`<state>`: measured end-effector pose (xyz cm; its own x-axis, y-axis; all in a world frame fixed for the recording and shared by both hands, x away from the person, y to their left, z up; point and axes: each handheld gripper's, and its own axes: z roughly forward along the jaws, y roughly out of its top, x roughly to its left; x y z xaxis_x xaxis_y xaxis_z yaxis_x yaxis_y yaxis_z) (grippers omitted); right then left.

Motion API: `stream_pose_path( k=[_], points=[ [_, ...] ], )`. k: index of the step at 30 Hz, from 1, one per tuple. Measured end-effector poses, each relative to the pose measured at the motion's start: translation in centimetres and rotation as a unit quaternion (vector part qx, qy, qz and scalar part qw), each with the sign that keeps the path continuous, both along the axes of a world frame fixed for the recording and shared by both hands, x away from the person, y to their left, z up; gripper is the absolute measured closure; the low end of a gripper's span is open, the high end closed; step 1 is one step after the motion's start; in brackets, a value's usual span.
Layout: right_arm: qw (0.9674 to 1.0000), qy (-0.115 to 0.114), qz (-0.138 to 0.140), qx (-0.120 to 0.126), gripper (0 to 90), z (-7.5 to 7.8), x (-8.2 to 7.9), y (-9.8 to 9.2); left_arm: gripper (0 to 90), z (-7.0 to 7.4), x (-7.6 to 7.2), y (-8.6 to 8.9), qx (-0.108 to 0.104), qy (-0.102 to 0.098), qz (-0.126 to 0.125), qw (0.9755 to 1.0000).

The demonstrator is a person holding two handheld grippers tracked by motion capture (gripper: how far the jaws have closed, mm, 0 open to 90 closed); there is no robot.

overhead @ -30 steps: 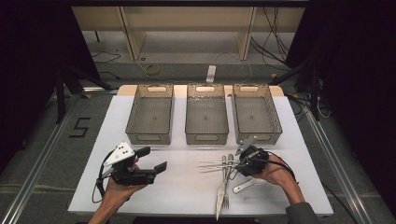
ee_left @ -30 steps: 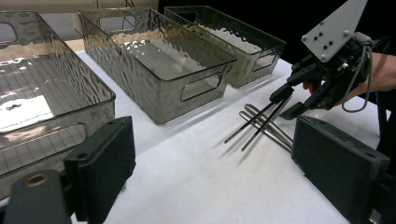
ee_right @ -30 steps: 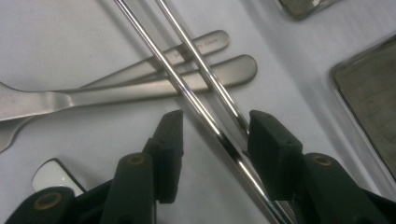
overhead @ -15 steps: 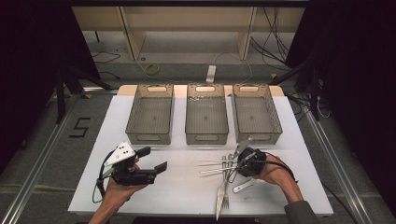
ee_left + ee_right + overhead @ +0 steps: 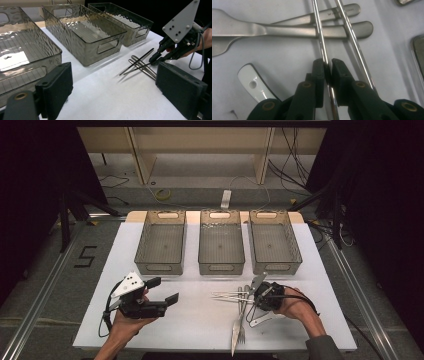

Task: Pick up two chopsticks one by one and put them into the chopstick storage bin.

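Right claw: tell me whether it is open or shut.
Shut on a chopstick. In the right gripper view the right claw pinches the thin metal rod; its jaws have just been closing.

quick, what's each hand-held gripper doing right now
Left hand-held gripper: open, holding nothing.
Right hand-held gripper: jaws have just been closing, now shut on one metal chopstick lying over the cutlery handles.
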<state>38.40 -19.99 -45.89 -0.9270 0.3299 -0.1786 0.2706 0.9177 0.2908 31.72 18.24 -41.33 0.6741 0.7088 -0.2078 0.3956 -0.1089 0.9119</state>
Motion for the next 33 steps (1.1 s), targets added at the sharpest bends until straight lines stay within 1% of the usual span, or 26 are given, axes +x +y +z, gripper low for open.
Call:
stream_pose_path(
  k=[3,6,7,9,10,14,17,20,22,23,24,27,30,31,32,33],
  points=[
    [0.9998,-0.009,0.015,-0.004,85.1,-0.1,-0.1,0.0,13.9,0.0,0.0,0.0,0.004,0.000,-0.002,1.0000],
    [0.9997,-0.011,0.022,-0.006,85.6,0.0,-0.2,-0.1,13.9,0.0,0.0,-0.1,0.004,0.001,-0.003,1.0000],
    [0.9993,-0.021,0.030,-0.008,85.9,-0.1,-0.2,-0.1,13.9,0.0,0.0,-0.1,0.005,0.001,-0.004,1.0000],
    [0.9991,-0.024,0.034,-0.007,85.9,-0.1,-0.2,-0.2,13.9,0.0,0.0,-0.1,0.005,0.001,-0.004,1.0000],
    [0.9987,-0.031,0.040,-0.003,86.0,0.1,-0.3,-0.2,14.0,0.0,0.0,-0.1,0.005,0.001,-0.004,1.0000],
    [0.9978,-0.045,0.050,0.004,86.1,0.6,-0.6,-0.1,14.0,-0.1,0.0,-0.2,0.005,0.003,-0.006,1.0000],
    [0.9970,-0.056,0.053,0.004,86.2,1.2,-0.8,0.2,14.0,-0.1,0.0,-0.2,0.006,0.004,-0.008,0.9999],
    [0.9961,-0.063,0.061,0.011,86.2,1.8,-1.1,0.5,14.0,-0.1,0.2,-0.5,0.016,0.007,-0.020,0.9996],
    [0.9956,-0.067,0.064,0.011,86.2,2.2,-1.4,0.8,14.0,-0.1,0.3,-0.7,0.018,0.008,-0.025,0.9995],
    [0.9951,-0.070,0.070,0.011,86.2,2.4,-1.6,1.0,14.0,-0.1,0.3,-0.9,0.024,0.008,-0.030,0.9992],
    [0.9948,-0.070,0.073,0.013,86.2,2.6,-1.8,1.2,14.0,0.0,0.5,-1.4,0.036,0.007,-0.042,0.9985],
    [0.9937,-0.075,0.082,0.016,86.2,3.2,-2.3,1.9,14.0,0.1,0.6,-2.3,0.057,0.008,-0.061,0.9965],
    [0.9920,-0.079,0.097,0.017,86.2,3.6,-2.7,2.6,14.0,0.2,0.9,-3.3,0.087,0.005,-0.077,0.9932],
    [0.9917,-0.080,0.099,0.018,86.2,3.8,-2.9,2.9,14.2,0.2,0.9,-3.3,0.087,0.005,-0.077,0.9932],
    [0.9912,-0.082,0.102,0.020,86.2,3.9,-3.1,3.2,14.5,0.2,1.1,-3.7,0.095,0.005,-0.082,0.9920],
    [0.9904,-0.082,0.109,0.020,86.2,4.0,-3.2,3.5,14.9,0.3,1.4,-4.5,0.113,0.010,-0.100,0.9885]
  ],
)
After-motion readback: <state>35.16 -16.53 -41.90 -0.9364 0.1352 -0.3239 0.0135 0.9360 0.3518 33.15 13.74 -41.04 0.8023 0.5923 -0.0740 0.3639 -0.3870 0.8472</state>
